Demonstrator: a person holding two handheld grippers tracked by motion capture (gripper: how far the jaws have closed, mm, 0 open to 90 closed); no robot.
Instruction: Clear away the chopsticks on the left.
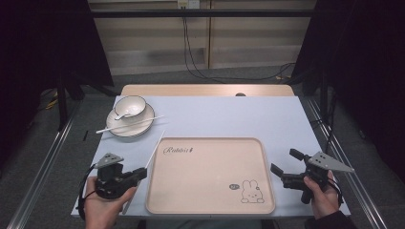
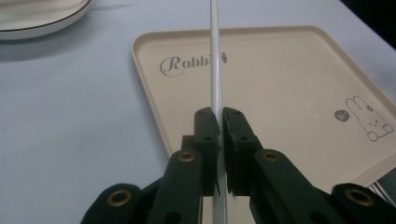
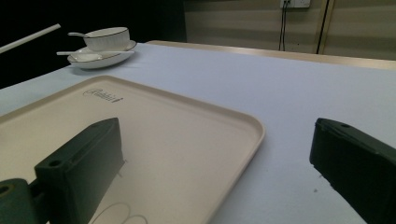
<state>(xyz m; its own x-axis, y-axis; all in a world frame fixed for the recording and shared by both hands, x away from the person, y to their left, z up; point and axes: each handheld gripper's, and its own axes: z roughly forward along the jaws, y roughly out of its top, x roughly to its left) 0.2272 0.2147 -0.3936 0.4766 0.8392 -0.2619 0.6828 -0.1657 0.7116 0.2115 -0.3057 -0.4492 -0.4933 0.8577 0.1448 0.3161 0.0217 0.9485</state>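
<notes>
A chopstick [image 2: 215, 60] is clamped by the left tool [image 2: 220, 122]; the right tool [image 3: 215, 163] is held open. A spoon [image 1: 122, 115] is seen in the bowl [image 1: 130, 106].

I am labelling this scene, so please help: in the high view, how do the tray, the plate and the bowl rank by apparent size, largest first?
1. Tray, clearly largest.
2. Plate, wider than the bowl it carries.
3. Bowl, smallest.
The plate and bowl lie farther from the camera than the tray, but the gap is too large to change the order.
</notes>
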